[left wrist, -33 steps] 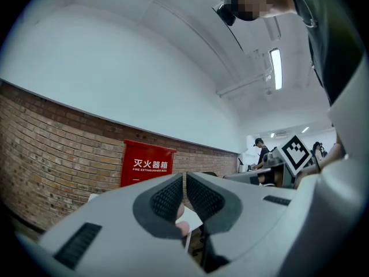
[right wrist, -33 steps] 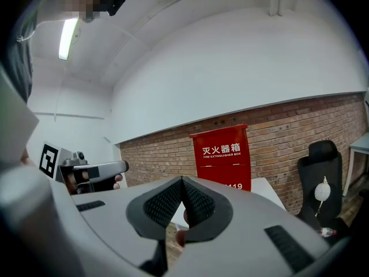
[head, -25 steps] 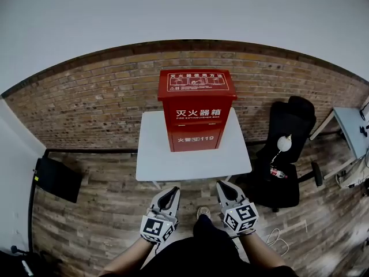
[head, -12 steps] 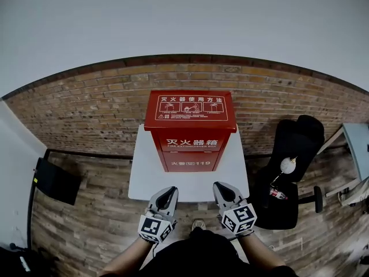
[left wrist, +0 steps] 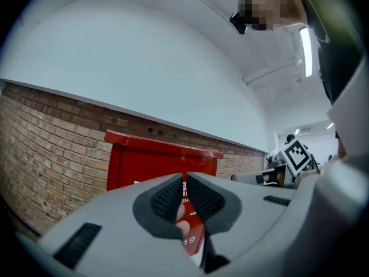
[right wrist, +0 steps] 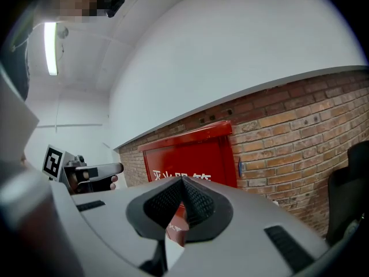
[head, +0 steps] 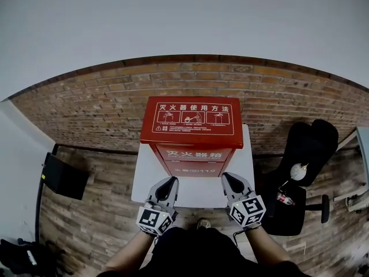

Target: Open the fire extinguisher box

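Note:
The red fire extinguisher box stands upright on a small white table against the brick wall, its lid closed and its front printed with white characters. My left gripper and right gripper hover side by side at the table's front edge, just short of the box front, touching nothing. Both are shut with nothing between the jaws. The left gripper view has the box ahead beyond the left gripper. In the right gripper view the box stands behind the right gripper.
A black office chair stands right of the table, with a bottle and a white round object on its seat. A black flat case leans at the left. The brick wall runs behind the box. The floor is wood plank.
The person has stepped closer: the box and table look larger and nearer, and both grippers now reach the table's front edge. The jaws stay shut and the lid stays closed.

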### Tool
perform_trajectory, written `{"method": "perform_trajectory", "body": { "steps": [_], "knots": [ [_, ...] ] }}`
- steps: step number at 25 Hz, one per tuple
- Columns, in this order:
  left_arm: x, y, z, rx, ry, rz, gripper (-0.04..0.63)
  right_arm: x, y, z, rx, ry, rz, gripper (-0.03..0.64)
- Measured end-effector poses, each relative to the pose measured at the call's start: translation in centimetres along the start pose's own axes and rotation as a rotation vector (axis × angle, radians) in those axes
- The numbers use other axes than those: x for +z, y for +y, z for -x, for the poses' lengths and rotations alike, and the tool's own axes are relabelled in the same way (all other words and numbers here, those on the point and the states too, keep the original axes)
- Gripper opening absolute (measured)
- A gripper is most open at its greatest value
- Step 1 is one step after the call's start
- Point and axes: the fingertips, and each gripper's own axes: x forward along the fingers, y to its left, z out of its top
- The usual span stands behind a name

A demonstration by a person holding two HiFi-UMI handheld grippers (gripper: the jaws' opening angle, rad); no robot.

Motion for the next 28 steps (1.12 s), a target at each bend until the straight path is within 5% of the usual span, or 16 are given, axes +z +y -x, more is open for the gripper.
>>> {"method": "perform_trajectory", "body": {
  "steps": [12,14,18,28],
  "knots": [
    [3.3,6.4,-1.4,0.014,-0.015,-0.084,0.068,5.0,-1.8,-1.1,-0.099,-0.06,0.067,0.021],
    [4.2,7.6,-1.7,0.001,-0.022,-0.084,0.158,5.9,-2.7,-1.1,-0.106,-0.072,0.074,0.122],
    [5.4,10.4,-2.4,0.021,-0.024,-0.098,0.24,7.1,-4.7,-1.3,-0.111,-0.078,0.075,0.197],
    [5.9,12.9,-3.0,-0.035,0.003,-0.16,0.272,7.9,-6.4,-3.0,-0.039,-0.051,0.116,0.239]
  ]
}}
